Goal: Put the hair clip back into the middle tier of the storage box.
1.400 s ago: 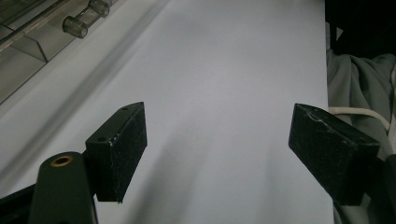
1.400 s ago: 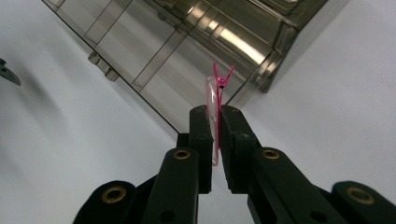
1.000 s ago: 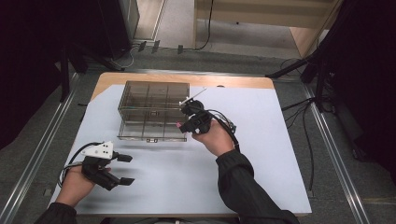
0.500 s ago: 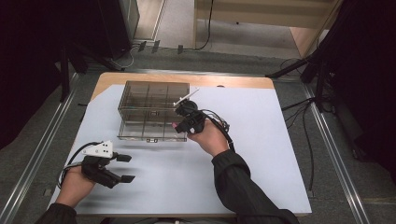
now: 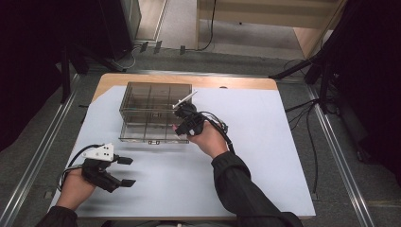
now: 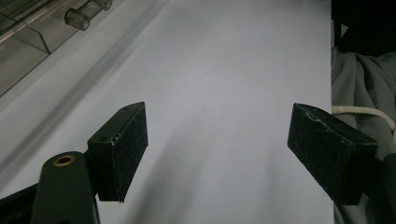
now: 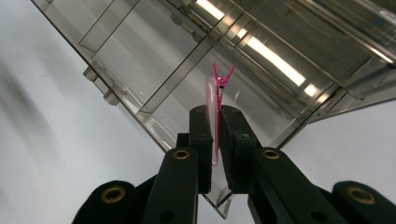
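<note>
Pink and thin, the item [image 7: 217, 100] pinched in the right gripper [image 7: 215, 122] looks like a small clip or hook sealed in a clear sleeve; its forked tip stands just above the jaw tips, over a compartment of the box [image 7: 196, 60]. The jaws are pressed together on the sleeve's lower half. Judging by its look, the item is very light and flexible, the film slippery, so a flat pinch across the sleeve, as here, seems the sensible hold; a grip on the bare tip would likely twist or slide.

Smoky clear plastic makes up the box [image 5: 153, 113], which sits near the far left part of the table [image 5: 265, 156], on its white sheet. From above, the right gripper [image 5: 182, 120] hangs over the box's near right corner.

By the table's near left corner the left gripper [image 5: 126, 171] is held low with jaws spread wide and nothing between them; its own camera looks along the white sheet past the box's edge [image 6: 32, 35].

From above, the pink item cannot be made out, being hidden by the hand [image 5: 208, 139] and gripper. Whether the item is already below the box's rim is unclear, and reflections make the dividers hard to follow.
</note>
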The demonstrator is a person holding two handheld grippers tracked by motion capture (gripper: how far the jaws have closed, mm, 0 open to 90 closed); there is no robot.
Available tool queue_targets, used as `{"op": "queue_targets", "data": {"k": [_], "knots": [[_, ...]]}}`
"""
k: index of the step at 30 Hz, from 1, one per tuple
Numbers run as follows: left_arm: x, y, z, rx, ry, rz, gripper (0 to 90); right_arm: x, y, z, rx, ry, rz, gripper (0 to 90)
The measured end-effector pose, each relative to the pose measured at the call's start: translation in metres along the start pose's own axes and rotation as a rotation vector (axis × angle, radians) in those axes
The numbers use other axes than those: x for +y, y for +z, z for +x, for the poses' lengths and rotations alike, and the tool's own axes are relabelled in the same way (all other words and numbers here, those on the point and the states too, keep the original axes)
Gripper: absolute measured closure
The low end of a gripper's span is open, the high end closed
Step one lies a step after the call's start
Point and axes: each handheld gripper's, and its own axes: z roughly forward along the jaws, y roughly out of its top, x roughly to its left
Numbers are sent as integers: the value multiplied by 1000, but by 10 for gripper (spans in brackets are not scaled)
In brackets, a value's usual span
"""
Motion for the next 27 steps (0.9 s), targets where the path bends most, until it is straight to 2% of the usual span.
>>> {"op": "queue_targets", "data": {"k": [7, 27], "knots": [[1, 0, -1, -10, 13, 0, 212, 0, 7, 2, -4, -5, 13, 843], [0, 2, -3, 11, 21, 11, 208, 0, 16, 3, -2, -5, 25, 840]]}}
